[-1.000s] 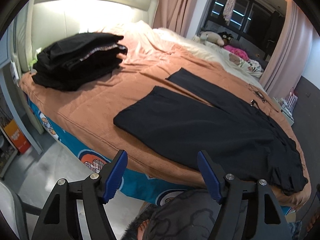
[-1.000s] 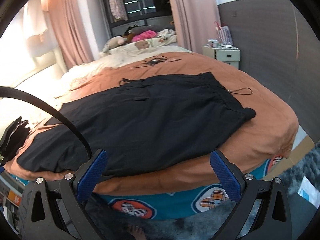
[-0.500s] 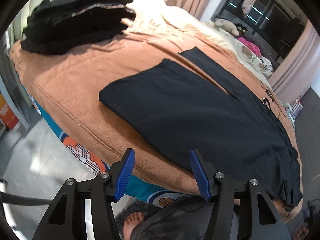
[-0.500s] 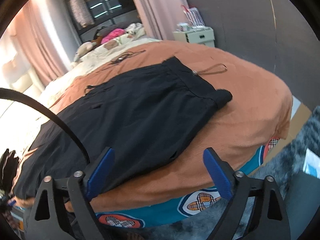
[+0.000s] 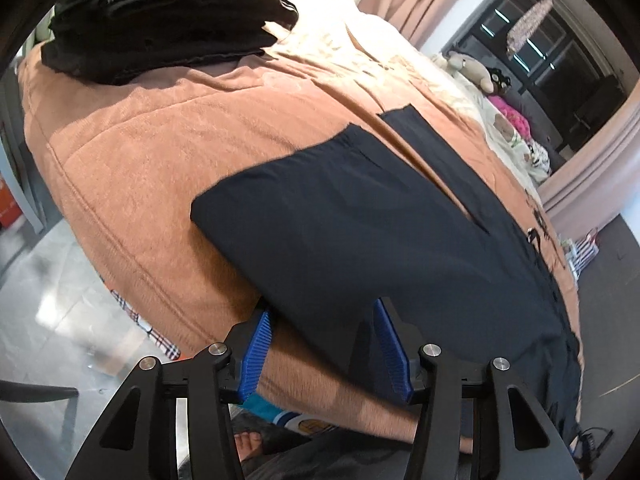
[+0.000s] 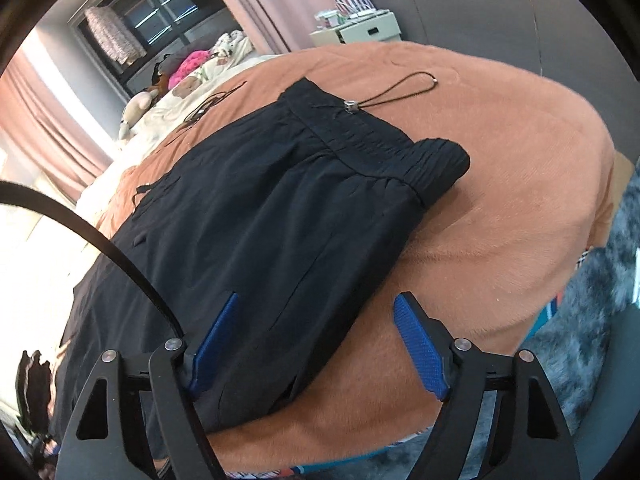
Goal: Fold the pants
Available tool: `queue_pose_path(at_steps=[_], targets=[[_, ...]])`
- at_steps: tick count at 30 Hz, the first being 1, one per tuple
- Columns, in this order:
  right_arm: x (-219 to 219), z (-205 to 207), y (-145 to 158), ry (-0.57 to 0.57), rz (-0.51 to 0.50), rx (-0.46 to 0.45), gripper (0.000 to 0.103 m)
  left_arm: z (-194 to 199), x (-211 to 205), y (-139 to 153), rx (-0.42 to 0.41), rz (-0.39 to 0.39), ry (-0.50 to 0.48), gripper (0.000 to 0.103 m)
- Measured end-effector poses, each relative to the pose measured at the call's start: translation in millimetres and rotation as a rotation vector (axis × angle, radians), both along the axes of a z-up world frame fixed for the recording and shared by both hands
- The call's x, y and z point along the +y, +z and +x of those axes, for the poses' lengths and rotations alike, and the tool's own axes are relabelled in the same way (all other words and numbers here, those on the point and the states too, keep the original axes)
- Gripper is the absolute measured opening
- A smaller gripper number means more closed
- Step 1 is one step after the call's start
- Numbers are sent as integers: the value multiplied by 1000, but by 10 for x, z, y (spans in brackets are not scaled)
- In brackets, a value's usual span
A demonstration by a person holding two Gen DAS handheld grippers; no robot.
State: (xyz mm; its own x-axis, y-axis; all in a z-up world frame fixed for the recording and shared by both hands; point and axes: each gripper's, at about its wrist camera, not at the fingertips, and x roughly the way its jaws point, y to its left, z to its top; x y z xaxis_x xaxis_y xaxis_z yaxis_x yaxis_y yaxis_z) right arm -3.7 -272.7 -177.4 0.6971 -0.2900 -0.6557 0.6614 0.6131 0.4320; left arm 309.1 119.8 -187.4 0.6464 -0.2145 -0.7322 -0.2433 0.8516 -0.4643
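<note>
Pants [image 5: 360, 224] flat on bed, far leg partly hidden; left gripper [image 5: 322, 346], right gripper [image 6: 316, 344] closing astride edge

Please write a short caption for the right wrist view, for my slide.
Right gripper, jaws closing, straddles the near edge of black pants spread on an orange blanket.

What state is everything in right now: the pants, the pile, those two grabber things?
Black pants: spread flat on the bed, legs apart, not yet folded.
Folded dark clothes: stacked by the headboard.
Left hand-held gripper: closing around the near pant-leg edge.
Right hand-held gripper: closing around the pants' near edge.
</note>
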Motion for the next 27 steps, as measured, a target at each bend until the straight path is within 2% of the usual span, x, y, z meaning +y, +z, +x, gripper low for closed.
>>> queue_pose_path(at_steps=[3, 8, 10, 12, 14, 15, 16, 20, 27], targets=[[-110, 15, 6, -4, 7, -18, 78, 73, 70, -11, -2, -5, 17, 46], [-281, -16, -36, -17, 8, -18, 68, 194, 171, -49, 5, -12, 56, 34], [-293, -40, -65, -21, 9, -20, 64, 238, 182, -43, 9, 3, 66, 24], [-358, 56, -58, -24, 5, -11, 53, 267, 223, -34, 10, -5, 81, 15], [-452, 85, -52, -19, 22, -13, 30, 284, 262, -20, 4, -27, 93, 11], [-464, 108, -54, -15, 26, -15, 23, 286, 273, -2, -2, -32, 99, 10], [-500, 105, -39, -15, 25, -7, 9, 286, 276, 33, -12, -31, 104, 9], [-561, -3, 113, -26, 6, -53, 2, 282, 249, 186, -44, -23, 104, 7], [-572, -322, 399, -95, -39, -118, 1, 254, 143, 507, -106, -14, 71, 7]])
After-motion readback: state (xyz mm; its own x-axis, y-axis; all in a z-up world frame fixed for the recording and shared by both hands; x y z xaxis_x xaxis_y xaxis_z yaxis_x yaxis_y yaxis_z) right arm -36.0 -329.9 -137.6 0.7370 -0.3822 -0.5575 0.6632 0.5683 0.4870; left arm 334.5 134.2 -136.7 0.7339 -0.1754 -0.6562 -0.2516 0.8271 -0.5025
